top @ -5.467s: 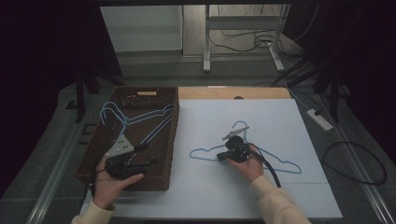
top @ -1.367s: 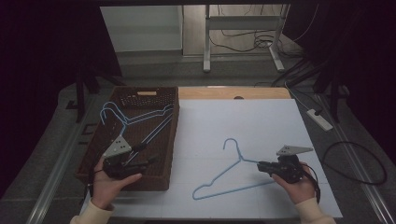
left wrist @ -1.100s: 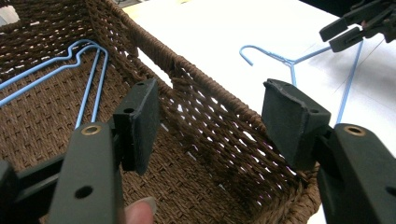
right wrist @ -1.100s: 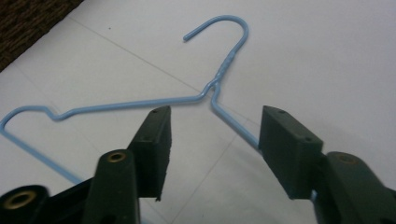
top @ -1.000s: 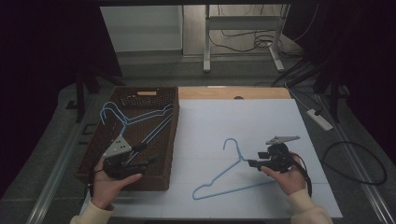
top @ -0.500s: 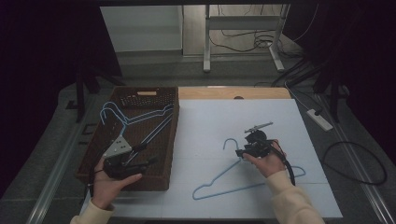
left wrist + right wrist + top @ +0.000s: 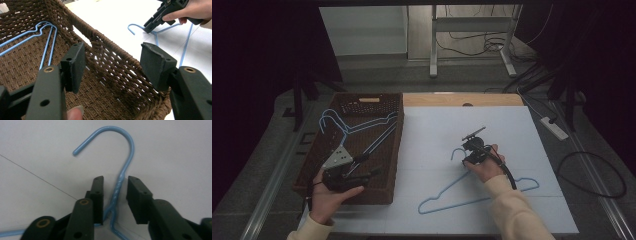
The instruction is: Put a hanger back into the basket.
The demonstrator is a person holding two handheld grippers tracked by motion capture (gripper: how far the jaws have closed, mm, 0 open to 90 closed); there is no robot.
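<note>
Right gripper (image 7: 115,197) tilted downward, jaws just closing, a gap remaining between pads; left gripper (image 7: 112,67) level, jaws spread wide.

High view: overhead, facing forward and down on table (image 7: 542,135). Left gripper view: close, low over basket (image 7: 110,50) rim. Right gripper view: very close. All share blue hanger (image 7: 472,195) (image 7: 156,33) (image 7: 122,170).

The person wears cream long sleeves (image 7: 517,212). Each hand carries a black gripper: the left gripper (image 7: 346,176) bears a grey three-cornered plate, the right gripper (image 7: 474,148) trails a black cable. Flat rectangular pads (image 7: 157,65) end the jaws, whose arms show brass-ringed pivot holes.
</note>
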